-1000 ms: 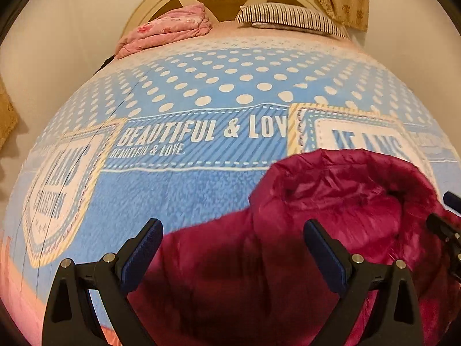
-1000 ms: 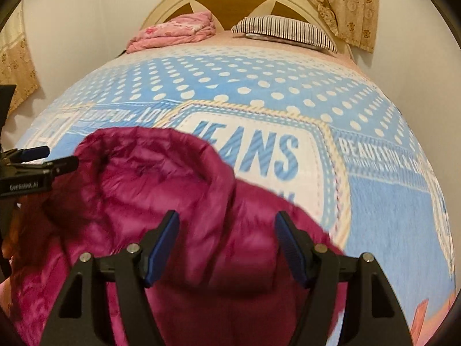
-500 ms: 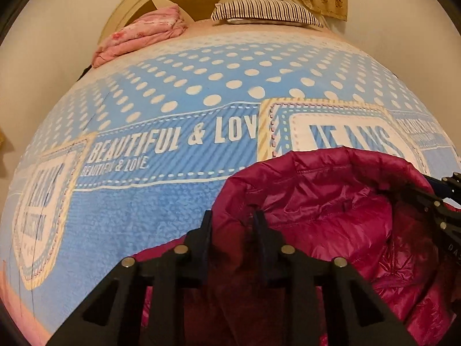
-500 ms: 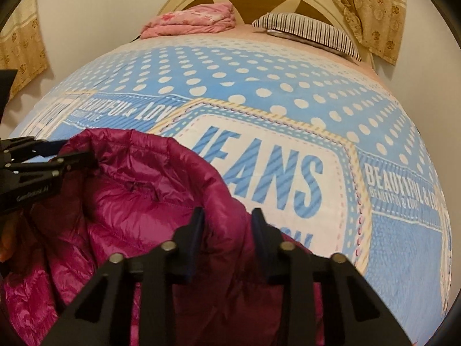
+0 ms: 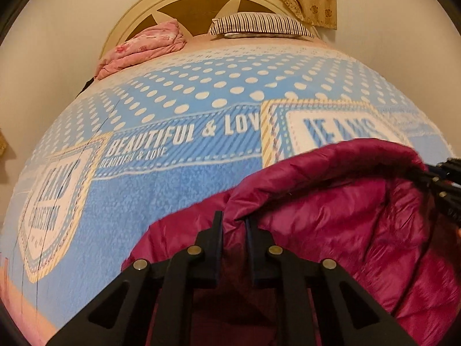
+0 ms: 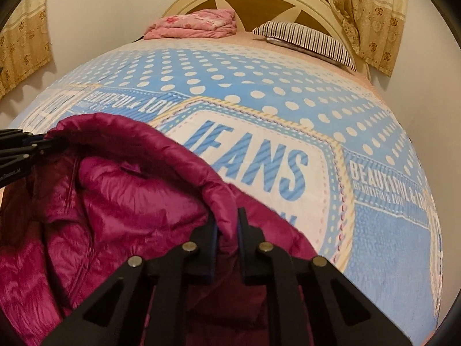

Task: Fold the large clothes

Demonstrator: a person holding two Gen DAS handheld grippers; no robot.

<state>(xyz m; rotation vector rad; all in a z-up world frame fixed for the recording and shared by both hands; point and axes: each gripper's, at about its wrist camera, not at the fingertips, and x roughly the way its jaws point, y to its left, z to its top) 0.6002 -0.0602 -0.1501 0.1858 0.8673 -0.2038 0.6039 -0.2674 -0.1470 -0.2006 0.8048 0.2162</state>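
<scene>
Within the last second both grippers have gone from spread wide over the magenta down jacket (image 5: 331,225) to pinched onto it. The left gripper (image 5: 234,225) now has its fingers pressed together on a fold of the rim of the jacket's opening, and the right gripper (image 6: 226,225) pinches the same rolled rim further round; in each wrist view the other gripper shows at the frame edge, biting the far side of that rim. Since half a second ago the fabric between them has also drawn a little tauter, and the rim stands up as an arch. That suggests the grasp step is finished and the garment is ready to be lifted, shaken out or laid flat for the first fold.

The jacket sits at the near end of the bed (image 6: 259,72), on the blue blanket printed with dots and "JEANS" lettering, well apart from the striped pillow (image 5: 259,26) and the folded pink quilt (image 5: 144,49) by the headboard. Its open rim faces up and toward the far end, glossy lining exposed inside. The body trails toward the near edge, out of view, so its long axis seems to run near-to-far, though its full length cannot be seen.
</scene>
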